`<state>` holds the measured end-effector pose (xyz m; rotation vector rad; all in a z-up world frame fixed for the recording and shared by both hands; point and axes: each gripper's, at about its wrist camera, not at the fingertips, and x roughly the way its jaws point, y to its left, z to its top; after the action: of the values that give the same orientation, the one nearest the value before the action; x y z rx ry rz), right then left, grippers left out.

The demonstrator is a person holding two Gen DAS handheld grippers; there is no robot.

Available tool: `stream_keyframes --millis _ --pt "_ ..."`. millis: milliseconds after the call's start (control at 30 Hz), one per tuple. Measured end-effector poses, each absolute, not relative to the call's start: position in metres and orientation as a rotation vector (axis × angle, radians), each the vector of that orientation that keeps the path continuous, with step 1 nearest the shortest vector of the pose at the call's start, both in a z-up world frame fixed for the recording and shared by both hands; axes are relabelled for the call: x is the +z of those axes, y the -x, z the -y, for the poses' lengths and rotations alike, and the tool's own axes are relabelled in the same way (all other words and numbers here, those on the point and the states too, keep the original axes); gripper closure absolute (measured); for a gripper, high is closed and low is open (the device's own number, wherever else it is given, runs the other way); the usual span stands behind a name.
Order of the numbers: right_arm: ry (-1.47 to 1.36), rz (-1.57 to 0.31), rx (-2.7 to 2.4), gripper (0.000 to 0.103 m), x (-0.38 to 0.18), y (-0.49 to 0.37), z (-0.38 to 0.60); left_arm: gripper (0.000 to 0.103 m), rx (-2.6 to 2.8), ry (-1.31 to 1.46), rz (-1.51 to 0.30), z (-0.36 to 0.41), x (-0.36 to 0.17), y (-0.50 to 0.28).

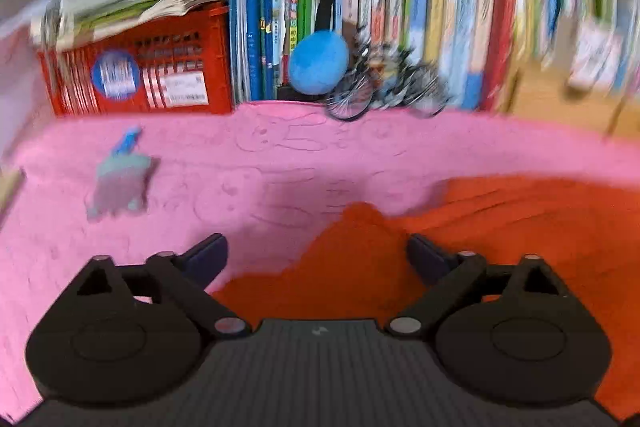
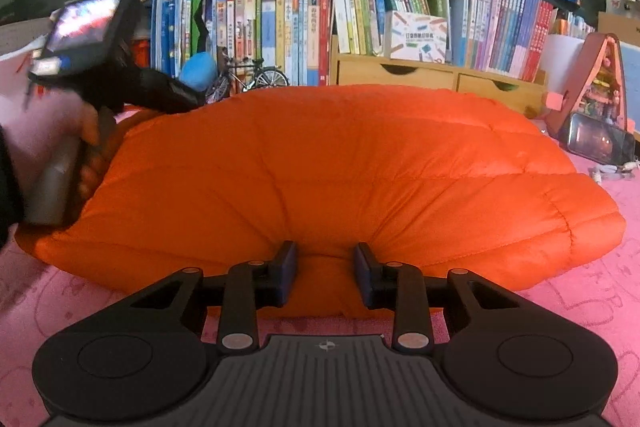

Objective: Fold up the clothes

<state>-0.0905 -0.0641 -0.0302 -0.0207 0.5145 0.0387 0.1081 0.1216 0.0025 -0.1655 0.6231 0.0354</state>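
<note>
A puffy orange quilted jacket lies in a mound on the pink mat. My right gripper is shut on its near hem, and the fabric bunches into folds between the pads. In the left wrist view the jacket fills the lower right. My left gripper hangs wide open over its pointed left corner, with its pads clear of the cloth. The right wrist view shows a hand holding that left gripper at the jacket's far left end, blurred.
A red crate under stacked papers, rows of books and wooden drawers line the back. A blue plush ball and a model bicycle stand at the mat's far edge. A small grey-green toy lies left and a phone right.
</note>
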Motion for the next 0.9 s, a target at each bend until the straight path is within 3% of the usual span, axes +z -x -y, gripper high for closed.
stream_keyframes --millis 33,167,267,633,900 --pt "0.016 -0.514 0.04 0.07 -0.03 0.091 0.065 0.019 -0.015 0.233 -0.627 -0.129 0.011 -0.096" --pt "-0.005 -0.51 0.047 0.07 -0.029 0.091 0.068 0.019 -0.281 0.324 -0.672 -0.107 0.053 -0.044" --pt "-0.016 -0.508 0.053 0.07 -0.029 0.092 0.07 0.005 -0.386 0.248 -0.708 -0.071 0.071 -0.019" --pt "-0.074 -0.505 0.083 0.07 -0.028 0.094 0.079 0.006 -0.463 0.18 -1.05 0.007 0.038 -0.041" --pt "-0.115 -0.51 0.104 0.069 -0.027 0.094 0.086 0.0 -0.397 0.084 -1.147 0.03 0.02 -0.061"
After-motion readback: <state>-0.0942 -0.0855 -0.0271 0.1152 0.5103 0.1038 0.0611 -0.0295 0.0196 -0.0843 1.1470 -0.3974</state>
